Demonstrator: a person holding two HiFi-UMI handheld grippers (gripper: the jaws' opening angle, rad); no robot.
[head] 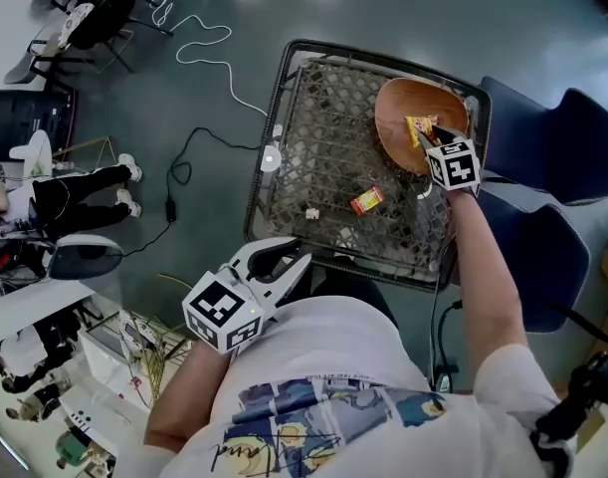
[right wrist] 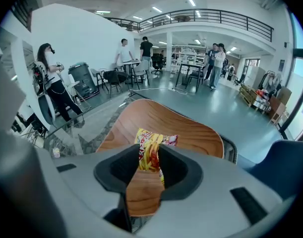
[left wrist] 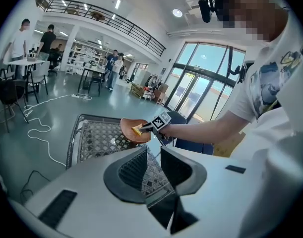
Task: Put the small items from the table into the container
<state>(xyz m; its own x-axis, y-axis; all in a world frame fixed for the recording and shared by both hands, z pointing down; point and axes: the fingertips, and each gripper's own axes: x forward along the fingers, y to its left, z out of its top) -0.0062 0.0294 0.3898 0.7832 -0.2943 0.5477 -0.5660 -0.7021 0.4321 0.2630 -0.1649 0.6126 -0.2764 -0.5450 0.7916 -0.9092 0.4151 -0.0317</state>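
Right gripper [right wrist: 150, 156] pinching yellow-red snack packet [right wrist: 152, 139] over wooden bowl [right wrist: 193, 132], print unreadable

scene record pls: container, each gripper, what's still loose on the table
container: wooden bowl, at the far right of the mesh table
right gripper: shut on yellow snack packet, held over the bowl
left gripper: open, nothing between the jaws, by the table's near-left edge
loose on table: orange-red packet; small white item
task state: yellow snack packet not yet released; two items not yet picked up
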